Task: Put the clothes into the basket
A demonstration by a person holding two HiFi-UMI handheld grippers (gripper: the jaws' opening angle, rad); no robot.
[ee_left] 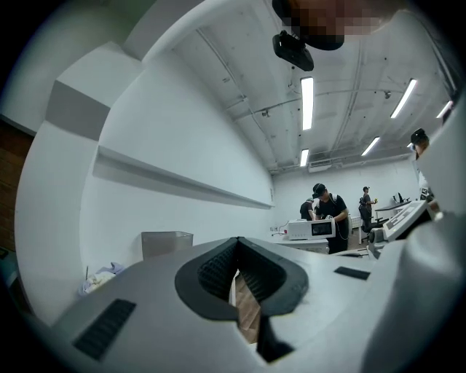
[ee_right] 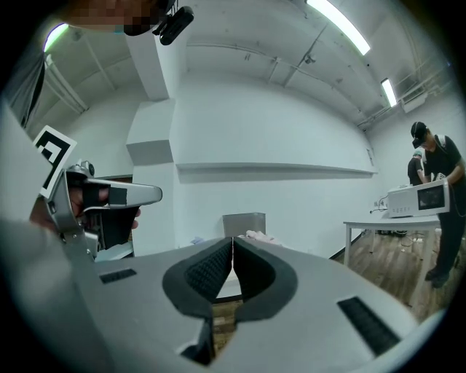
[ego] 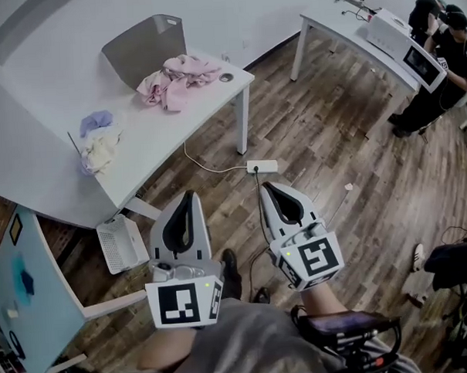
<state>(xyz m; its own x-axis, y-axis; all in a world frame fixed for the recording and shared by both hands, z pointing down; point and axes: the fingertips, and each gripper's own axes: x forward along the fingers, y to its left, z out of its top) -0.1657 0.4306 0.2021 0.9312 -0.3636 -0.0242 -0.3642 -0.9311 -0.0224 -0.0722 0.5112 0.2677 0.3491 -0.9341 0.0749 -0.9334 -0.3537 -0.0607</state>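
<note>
Left tongs (ego: 188, 198) and right tongs (ego: 268, 188) are pinched shut, empty, well short of the table (ego: 162, 138). Best to step in and open wide over the pink clothes (ego: 179, 80) beside the far basket (ego: 144, 47).

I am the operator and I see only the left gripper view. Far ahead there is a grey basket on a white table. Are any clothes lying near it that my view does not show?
Observer: Yes. In the head view, a pink pile of clothes lies on the white table right beside the grey basket, outside it.
Operator: Thank you. Does the right gripper hold anything?
Observer: No. The right gripper is shut with nothing between its jaws. It is held over the wood floor, away from the table.
</note>
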